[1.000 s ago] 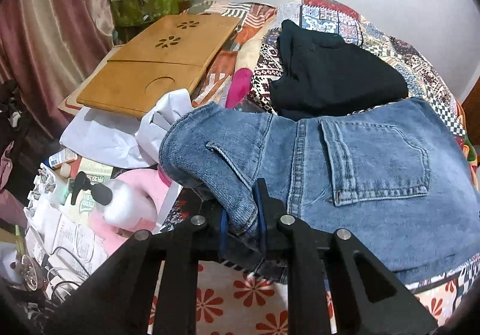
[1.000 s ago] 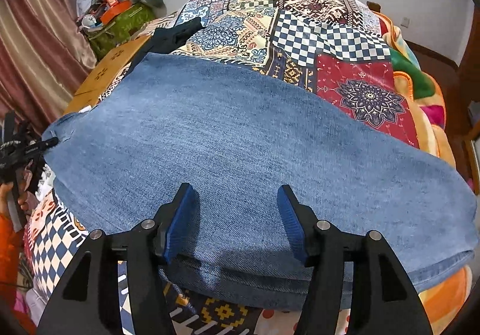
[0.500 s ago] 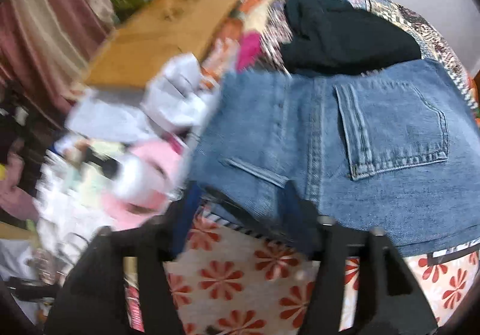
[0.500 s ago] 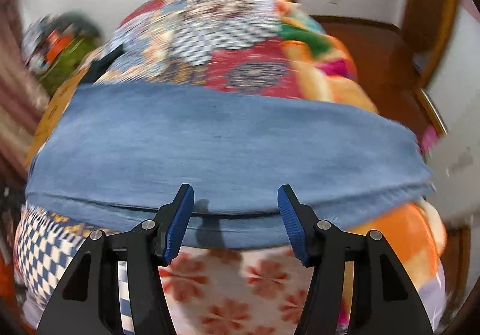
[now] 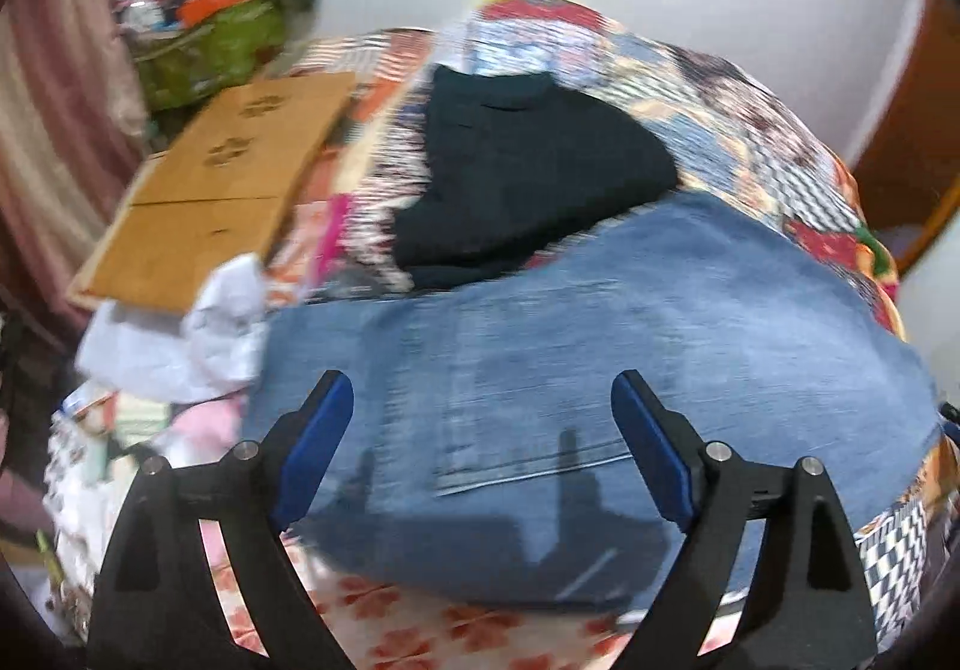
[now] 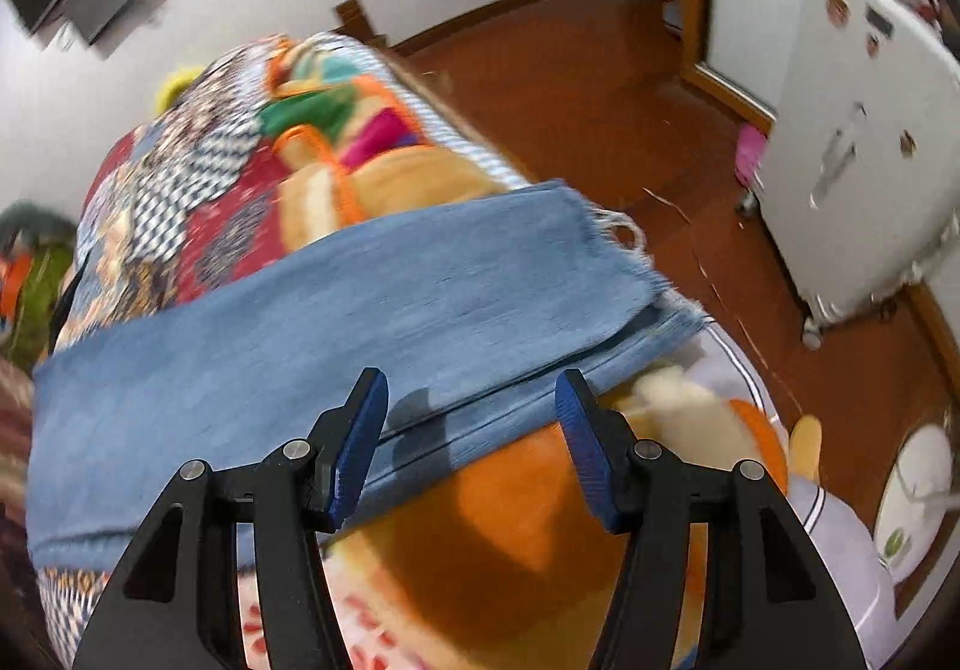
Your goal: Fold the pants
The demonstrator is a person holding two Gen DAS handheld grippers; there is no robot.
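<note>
The blue jeans (image 5: 600, 346) lie flat across the patchwork bedspread (image 5: 750, 129), folded lengthwise. My left gripper (image 5: 483, 448) is open and empty, just above the waist end of the jeans. In the right wrist view the leg end of the jeans (image 6: 372, 310) reaches the bed's edge, its frayed hems (image 6: 630, 250) stacked one on the other. My right gripper (image 6: 471, 442) is open and empty, over the near edge of the legs. Both views are blurred by motion.
A folded black garment (image 5: 528, 178) lies behind the jeans. A wooden lap desk (image 5: 210, 190) and a green bag (image 5: 210, 45) sit at the left, with white cloth (image 5: 198, 334) below. A white fridge (image 6: 852, 159) and wood floor (image 6: 600, 87) lie right of the bed.
My left gripper let go of the jeans' waistband, opened wide and swung right over the jeans. My right gripper, open throughout, swung right to the leg hems at the bed's edge.
</note>
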